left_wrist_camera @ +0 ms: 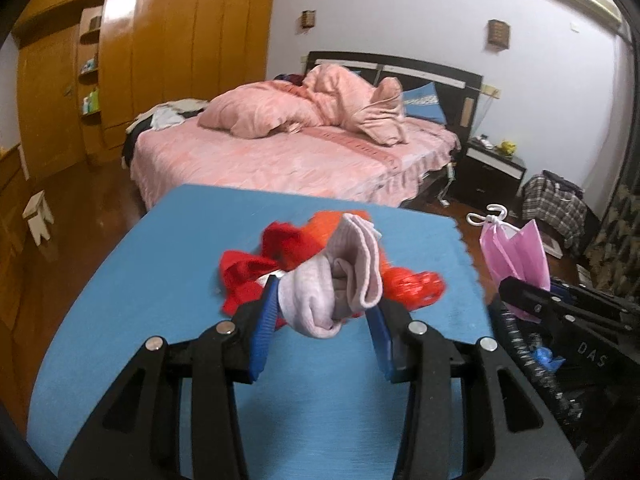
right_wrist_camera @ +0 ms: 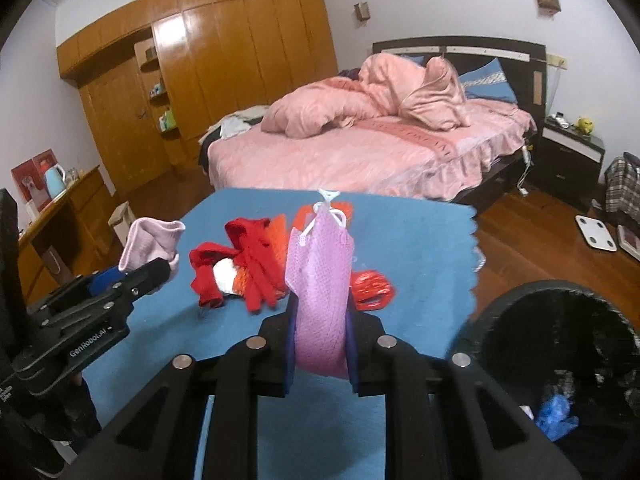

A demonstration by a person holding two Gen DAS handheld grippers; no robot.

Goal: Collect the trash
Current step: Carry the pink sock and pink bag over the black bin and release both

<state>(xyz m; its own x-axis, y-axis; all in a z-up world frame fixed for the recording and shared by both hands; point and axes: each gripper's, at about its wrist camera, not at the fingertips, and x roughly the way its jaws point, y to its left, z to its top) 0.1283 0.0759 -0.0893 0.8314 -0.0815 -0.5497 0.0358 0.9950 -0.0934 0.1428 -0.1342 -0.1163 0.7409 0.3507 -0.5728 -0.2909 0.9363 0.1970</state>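
My left gripper [left_wrist_camera: 326, 300] is shut on a pale pink sock [left_wrist_camera: 344, 276] and holds it above the blue table [left_wrist_camera: 160, 280]. The sock also shows in the right wrist view [right_wrist_camera: 150, 244]. My right gripper [right_wrist_camera: 320, 320] is shut on a pink mesh bag [right_wrist_camera: 320, 280] with a white tie, seen in the left wrist view [left_wrist_camera: 514, 258] beyond the table's right edge. Red clothes [right_wrist_camera: 248, 268], an orange net [right_wrist_camera: 280, 232] and a red mesh piece [right_wrist_camera: 372, 286] lie on the table. A black bin [right_wrist_camera: 560, 360] with a blue scrap inside stands at the right.
A bed with pink bedding [right_wrist_camera: 380, 140] stands behind the table. A wooden wardrobe [right_wrist_camera: 220, 60] fills the back left wall. A black nightstand [right_wrist_camera: 568, 160], a plaid bag [left_wrist_camera: 552, 200] and a white scale [right_wrist_camera: 596, 232] are on the right. A wooden desk [right_wrist_camera: 60, 216] with a kettle is left.
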